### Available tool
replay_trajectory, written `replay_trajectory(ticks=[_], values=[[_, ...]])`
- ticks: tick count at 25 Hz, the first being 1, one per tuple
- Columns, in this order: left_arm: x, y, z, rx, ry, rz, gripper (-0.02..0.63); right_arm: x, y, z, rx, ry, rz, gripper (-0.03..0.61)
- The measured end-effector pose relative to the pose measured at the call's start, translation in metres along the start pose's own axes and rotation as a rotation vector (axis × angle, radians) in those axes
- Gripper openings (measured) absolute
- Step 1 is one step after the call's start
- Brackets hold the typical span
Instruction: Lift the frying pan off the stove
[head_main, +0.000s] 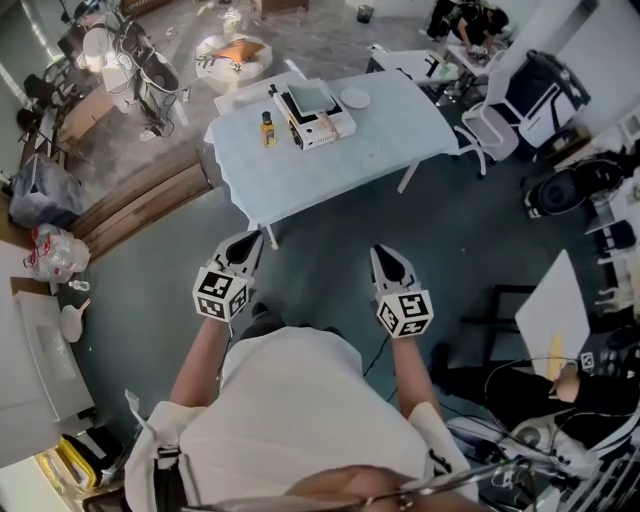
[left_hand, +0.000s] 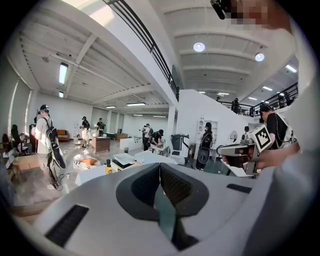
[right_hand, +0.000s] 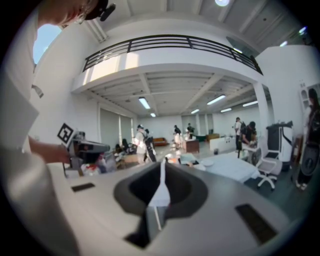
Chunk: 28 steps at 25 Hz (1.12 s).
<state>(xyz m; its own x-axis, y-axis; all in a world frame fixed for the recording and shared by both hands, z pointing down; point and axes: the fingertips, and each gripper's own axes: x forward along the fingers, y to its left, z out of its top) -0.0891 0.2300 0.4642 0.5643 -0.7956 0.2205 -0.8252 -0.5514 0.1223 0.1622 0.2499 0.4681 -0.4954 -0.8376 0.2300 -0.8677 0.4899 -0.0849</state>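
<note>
A pale-covered table (head_main: 350, 150) stands well ahead of the person across open floor. On its far half sits the stove (head_main: 325, 127), with the frying pan (head_main: 311, 96) resting on top. The left gripper (head_main: 252, 241) and right gripper (head_main: 383, 254) are held close to the body, well apart from the table — both with jaws pressed together, nothing between them. A white plate (head_main: 354, 97) lies just right of the pan, and a small bottle (head_main: 268, 128) stands left of the stove.
</note>
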Motion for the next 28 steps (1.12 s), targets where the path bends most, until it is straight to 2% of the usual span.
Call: replay_trajectory(ticks=[11, 28], values=[[0.031, 0.025, 0.0, -0.01, -0.009, -0.002, 0.031, 0.034, -0.011, 0.002, -0.014, 0.011, 0.014, 0.035], [0.128, 0.109, 0.021, -0.022, 0.004, -0.084, 0.031, 0.138, -0.043, 0.017, -0.022, 0.062, -0.046, 0.035]])
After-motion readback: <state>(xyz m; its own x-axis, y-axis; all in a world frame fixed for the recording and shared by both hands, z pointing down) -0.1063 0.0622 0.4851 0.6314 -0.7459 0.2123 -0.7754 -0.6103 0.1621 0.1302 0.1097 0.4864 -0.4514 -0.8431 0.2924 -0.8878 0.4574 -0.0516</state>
